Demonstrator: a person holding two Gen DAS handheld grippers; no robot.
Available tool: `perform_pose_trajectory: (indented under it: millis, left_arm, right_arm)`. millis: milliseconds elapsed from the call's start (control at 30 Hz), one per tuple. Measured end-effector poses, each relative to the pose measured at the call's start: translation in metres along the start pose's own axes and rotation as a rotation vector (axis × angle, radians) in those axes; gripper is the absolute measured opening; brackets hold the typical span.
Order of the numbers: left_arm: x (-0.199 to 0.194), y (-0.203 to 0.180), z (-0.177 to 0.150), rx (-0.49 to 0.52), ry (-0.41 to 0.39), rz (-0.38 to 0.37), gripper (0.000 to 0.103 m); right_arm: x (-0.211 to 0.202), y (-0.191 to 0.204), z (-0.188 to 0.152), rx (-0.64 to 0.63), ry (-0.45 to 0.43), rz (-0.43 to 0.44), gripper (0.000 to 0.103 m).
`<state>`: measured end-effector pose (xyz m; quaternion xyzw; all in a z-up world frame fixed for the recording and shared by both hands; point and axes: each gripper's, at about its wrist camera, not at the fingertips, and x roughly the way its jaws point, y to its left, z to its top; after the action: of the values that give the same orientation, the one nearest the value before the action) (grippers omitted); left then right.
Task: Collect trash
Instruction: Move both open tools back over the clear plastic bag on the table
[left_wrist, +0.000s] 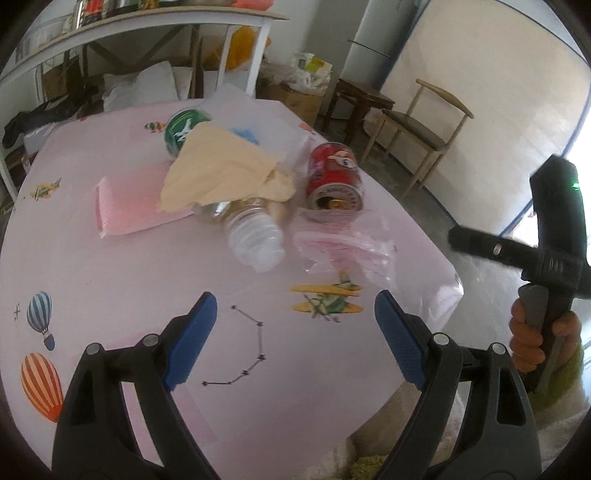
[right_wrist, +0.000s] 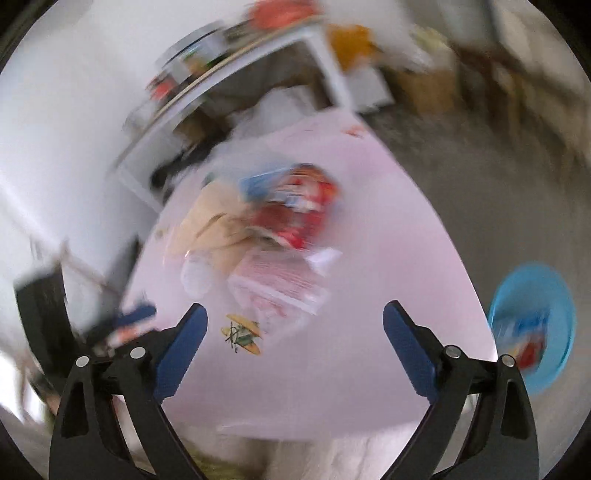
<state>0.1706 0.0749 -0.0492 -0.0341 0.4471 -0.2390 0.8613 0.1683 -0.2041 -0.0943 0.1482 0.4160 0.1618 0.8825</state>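
Litter sits heaped mid-table on a pink cloth (left_wrist: 110, 277): a red can (left_wrist: 334, 177), a clear plastic bottle (left_wrist: 255, 236), beige paper (left_wrist: 221, 170) and a crumpled wrapper (left_wrist: 343, 247). The left gripper (left_wrist: 295, 332) and right gripper (right_wrist: 295, 343) hover nearby, jaws wide apart and empty.

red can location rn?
Left wrist view: red can lies on its side, right of the plastic bottle, just behind the clear wrapper.

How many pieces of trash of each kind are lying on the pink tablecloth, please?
Cans: 2, red and green
Plastic bottles: 1
Clear plastic bags: 1
Beige paper sheets: 1
Pink packets: 1
Total: 6
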Motion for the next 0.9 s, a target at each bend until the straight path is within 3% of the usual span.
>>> perform_pose_trajectory:
  millis: [167, 267, 333, 400, 700, 800, 900]
  left_arm:
    - [-0.002, 0.017, -0.004, -0.054, 0.001, -0.018, 0.079]
    - [-0.001, 0.026, -0.007, -0.087, 0.017, -0.051, 0.073]
    - [0.001, 0.031, -0.01, -0.103, 0.033, -0.07, 0.067]
    - [0.002, 0.033, -0.012, -0.108, 0.039, -0.081, 0.063]
    - [0.008, 0.033, -0.015, -0.142, 0.051, -0.144, 0.056]
    - [0.01, 0.032, -0.016, -0.15, 0.055, -0.154, 0.056]
    - [0.015, 0.033, -0.018, -0.173, 0.068, -0.166, 0.056]
  right_arm:
    - [0.046, 0.043, 0.005, -0.333, 0.09, -0.092, 0.094]
    - [0.07, 0.044, 0.002, -0.39, 0.157, -0.125, 0.081]
    - [0.078, 0.042, 0.0, -0.378, 0.205, -0.13, 0.062]
    - [0.084, 0.041, -0.001, -0.366, 0.239, -0.13, 0.051]
    - [0.072, 0.043, -0.018, -0.234, 0.267, -0.097, 0.041]
    - [0.069, 0.045, -0.028, -0.155, 0.283, -0.035, 0.041]
    - [0.063, 0.053, -0.039, -0.131, 0.274, 0.024, 0.049]
